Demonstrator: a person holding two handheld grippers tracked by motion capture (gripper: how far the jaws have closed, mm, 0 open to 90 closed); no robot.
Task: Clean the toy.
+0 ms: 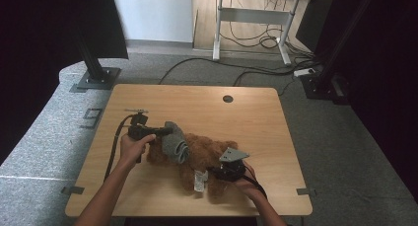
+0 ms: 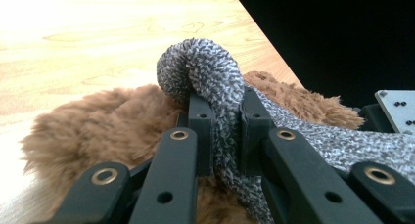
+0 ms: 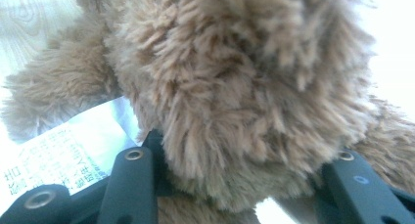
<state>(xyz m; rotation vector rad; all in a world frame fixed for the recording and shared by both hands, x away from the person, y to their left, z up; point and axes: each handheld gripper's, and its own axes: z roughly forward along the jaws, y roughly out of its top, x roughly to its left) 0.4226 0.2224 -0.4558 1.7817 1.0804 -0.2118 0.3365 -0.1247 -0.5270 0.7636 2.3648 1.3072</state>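
Two grippers worked a brown plush teddy bear (image 1: 199,159) lying near the front middle of the light wooden table (image 1: 256,112).
At the left, the left gripper (image 1: 167,131) was pinched tight on a fold of soft grey knitted cloth (image 2: 215,82) draped over the bear; light and stretchy, it seemed best held by its edge. At the right, the right gripper (image 1: 217,172) stood half open around a furry limb beside the white label (image 3: 58,150); whether its pads pressed was unclear, and fur hid the cloth's far end.
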